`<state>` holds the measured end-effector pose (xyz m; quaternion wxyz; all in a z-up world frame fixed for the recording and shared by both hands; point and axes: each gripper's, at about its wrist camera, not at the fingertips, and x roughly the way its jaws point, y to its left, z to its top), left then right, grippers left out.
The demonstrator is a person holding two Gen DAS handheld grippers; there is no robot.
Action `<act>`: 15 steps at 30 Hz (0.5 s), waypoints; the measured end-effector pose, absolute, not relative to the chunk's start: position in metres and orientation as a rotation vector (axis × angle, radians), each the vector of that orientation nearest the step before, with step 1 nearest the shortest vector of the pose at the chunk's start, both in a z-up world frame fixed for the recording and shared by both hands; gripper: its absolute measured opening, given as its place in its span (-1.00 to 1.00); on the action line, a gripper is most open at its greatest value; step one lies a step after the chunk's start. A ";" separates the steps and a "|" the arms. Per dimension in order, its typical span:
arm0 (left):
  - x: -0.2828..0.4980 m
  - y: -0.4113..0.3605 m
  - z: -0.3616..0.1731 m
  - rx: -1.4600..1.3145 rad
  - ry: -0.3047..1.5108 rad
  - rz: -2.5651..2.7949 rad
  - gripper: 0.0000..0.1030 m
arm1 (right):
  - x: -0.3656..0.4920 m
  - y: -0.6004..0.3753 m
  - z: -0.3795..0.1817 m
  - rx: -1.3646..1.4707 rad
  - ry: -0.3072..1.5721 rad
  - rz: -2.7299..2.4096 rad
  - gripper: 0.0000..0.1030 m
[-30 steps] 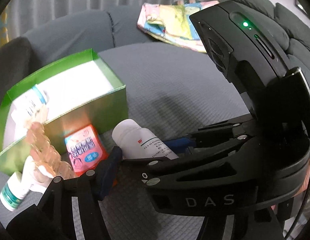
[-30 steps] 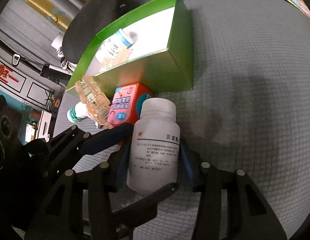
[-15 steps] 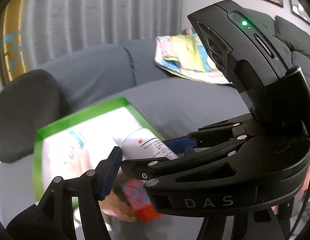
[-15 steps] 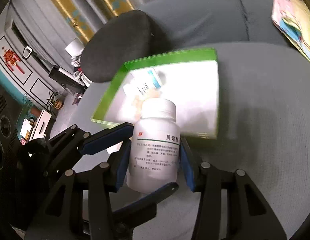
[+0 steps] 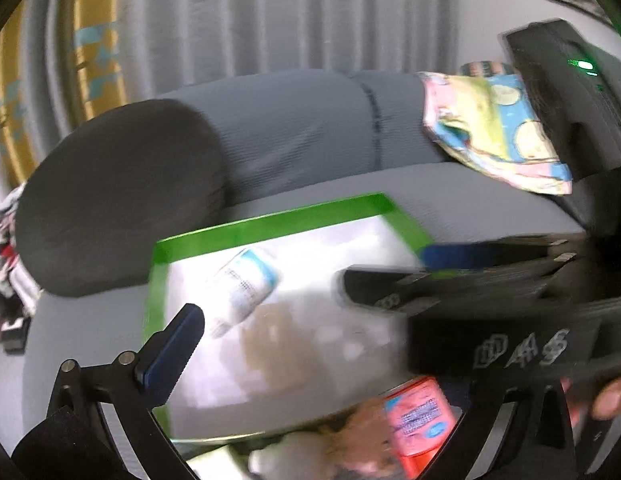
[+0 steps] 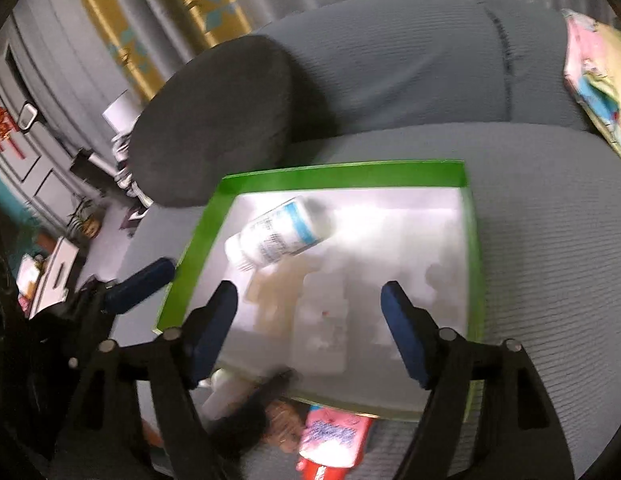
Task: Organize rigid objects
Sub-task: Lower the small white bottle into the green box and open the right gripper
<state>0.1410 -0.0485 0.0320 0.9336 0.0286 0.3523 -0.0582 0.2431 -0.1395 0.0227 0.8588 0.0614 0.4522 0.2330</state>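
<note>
Two claws hang over the green box (image 6: 342, 172), which sits on the grey sofa seat (image 6: 550, 240) toward its back left corner, just beside the dark armrest (image 6: 210, 120). The right claw (image 6: 310, 300) is opening its jaws. Between them is a blurred white bottle (image 6: 320, 320) over the box floor, with neither pad pressing on it; the blur hides whether it has landed. The left claw (image 5: 330, 360) is also opening, and nothing shows between its jaws. A blue-labelled bottle (image 6: 282, 232) lies on its side in the box's far left part, next to a pale amber piece (image 6: 278, 292) too smeared to name. A red carton (image 6: 334, 436) lies outside on the seat, touching or just beside the box's near wall. The bottles look like light, stiff plastic with smooth round sides, so they probably roll on the flat floor and slip in a shallow pinch. They are best taken across the middle of the body, with the pads square to the label. The carton is likely light and easy to dent, so it wants a gentle grip across its two narrow faces.
</note>
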 end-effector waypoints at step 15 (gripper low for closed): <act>0.108 -0.037 0.031 0.145 0.662 -0.026 0.99 | 0.184 -0.169 0.027 0.086 0.936 0.431 0.52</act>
